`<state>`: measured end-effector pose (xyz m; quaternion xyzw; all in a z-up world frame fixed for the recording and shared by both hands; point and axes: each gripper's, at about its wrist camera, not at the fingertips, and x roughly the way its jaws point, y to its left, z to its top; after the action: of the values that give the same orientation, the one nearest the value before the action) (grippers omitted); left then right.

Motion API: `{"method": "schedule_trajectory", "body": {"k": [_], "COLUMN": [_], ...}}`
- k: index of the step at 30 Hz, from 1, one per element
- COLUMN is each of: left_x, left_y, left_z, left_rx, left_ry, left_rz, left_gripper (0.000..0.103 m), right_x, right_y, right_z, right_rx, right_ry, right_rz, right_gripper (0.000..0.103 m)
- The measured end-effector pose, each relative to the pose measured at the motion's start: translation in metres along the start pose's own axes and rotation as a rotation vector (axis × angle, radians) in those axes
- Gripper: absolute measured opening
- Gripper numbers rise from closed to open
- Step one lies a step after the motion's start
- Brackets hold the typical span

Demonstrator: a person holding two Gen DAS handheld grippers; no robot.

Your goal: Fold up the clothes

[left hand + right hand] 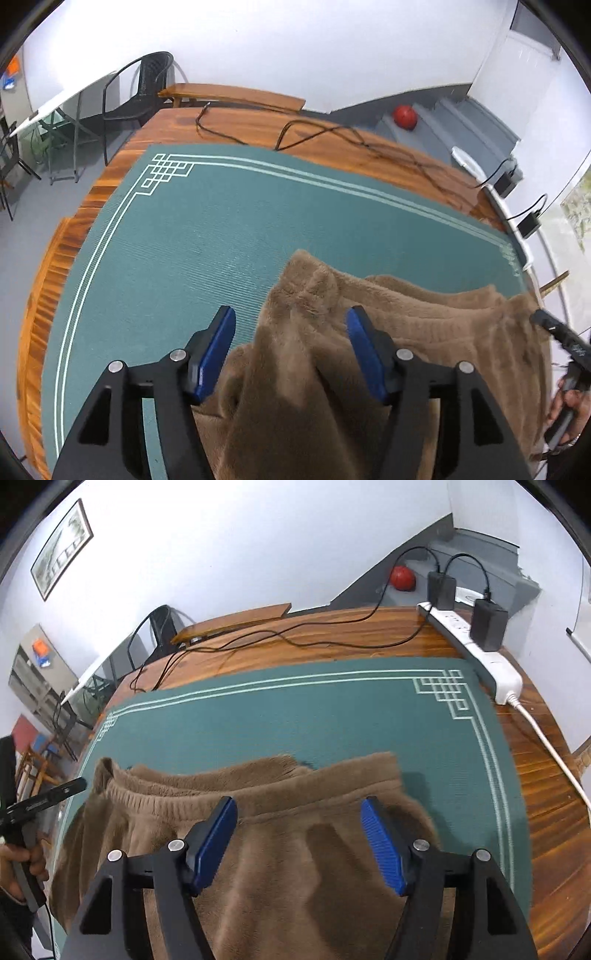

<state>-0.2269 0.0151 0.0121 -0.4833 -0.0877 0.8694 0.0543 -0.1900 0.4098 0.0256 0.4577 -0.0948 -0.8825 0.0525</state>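
Brown fleece garment (369, 350) on green mat (184, 240), left hand-held gripper (290, 326) poised above, jaws spread wide around one raised fold. Right hand-held gripper (299, 818) likewise spread, empty, over the garment; two black adapters (441, 589) in one power strip (495, 661) on wooden surface (332, 627).

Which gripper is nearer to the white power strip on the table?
Right. The right gripper is over the garment, on the side toward the power strip; the left gripper is farther from it.
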Motion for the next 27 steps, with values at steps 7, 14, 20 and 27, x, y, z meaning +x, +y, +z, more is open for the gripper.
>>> {"method": "schedule_trajectory", "body": {"k": [7,14,20,27], "left_x": [0.035,0.052,0.017,-0.042], "left_y": [-0.026,-0.008,-0.011,-0.019], "left_z": [-0.017,-0.023,-0.025,-0.060], "left_rx": [0.131,0.087,0.075,0.125], "left_ry": [0.109,0.153,0.108,0.069], "left_rz": [0.064,0.089,0.071,-0.011], "left_gripper": [0.070,0.077,0.077,0.078], "right_x": [0.036,0.054,0.022,-0.058], "right_y": [0.012,0.002,0.011,0.019], "right_z": [-0.011,-0.017,-0.025,-0.070], "right_rx": [-0.081,-0.092,-0.086,-0.119], "right_ry": [0.102,0.151,0.108,0.020], "right_rz": [-0.051,-0.094,-0.108,-0.062], "right_gripper": [0.071,0.071,0.072,0.072]}}
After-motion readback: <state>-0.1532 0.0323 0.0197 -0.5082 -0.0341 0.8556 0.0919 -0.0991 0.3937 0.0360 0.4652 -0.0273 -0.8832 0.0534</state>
